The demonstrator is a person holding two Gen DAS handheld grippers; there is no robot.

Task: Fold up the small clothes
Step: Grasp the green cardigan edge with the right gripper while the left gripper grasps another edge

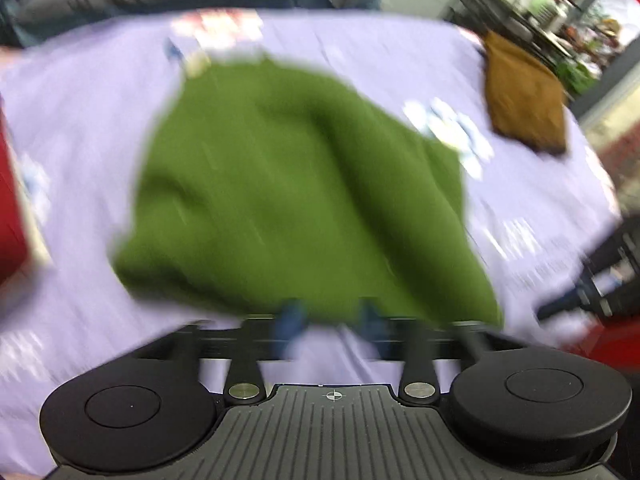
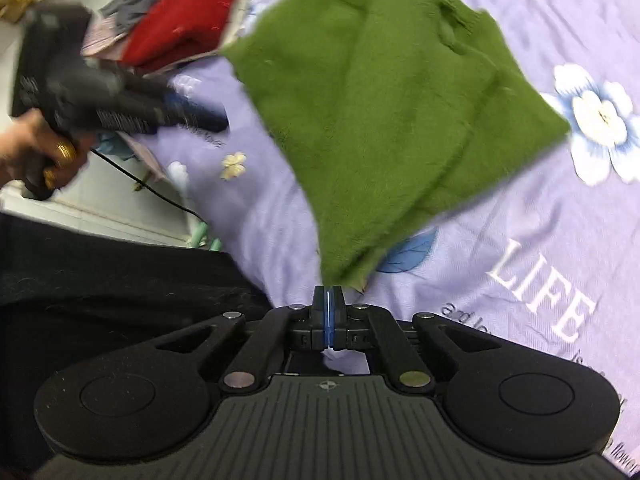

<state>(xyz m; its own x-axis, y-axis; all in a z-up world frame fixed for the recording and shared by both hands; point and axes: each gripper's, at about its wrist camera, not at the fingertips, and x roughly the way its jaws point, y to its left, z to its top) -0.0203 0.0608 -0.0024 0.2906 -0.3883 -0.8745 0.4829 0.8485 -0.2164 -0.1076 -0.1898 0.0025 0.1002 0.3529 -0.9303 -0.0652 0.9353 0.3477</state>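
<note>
Right wrist view: right gripper point(image 2: 328, 300) pinches the green fleece cloth point(image 2: 384, 112) by one corner, lifting it for folding; left gripper point(image 1: 332, 316) hangs open, holding nothing.

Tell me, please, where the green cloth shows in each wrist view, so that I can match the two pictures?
Left wrist: the green cloth fills the middle, blurred, its near edge at the left tool.
Right wrist: the cloth spreads from the top middle down to a corner pinched in the right tool.
Shared landmark: the lilac flowered sheet lies under it in both.
</note>
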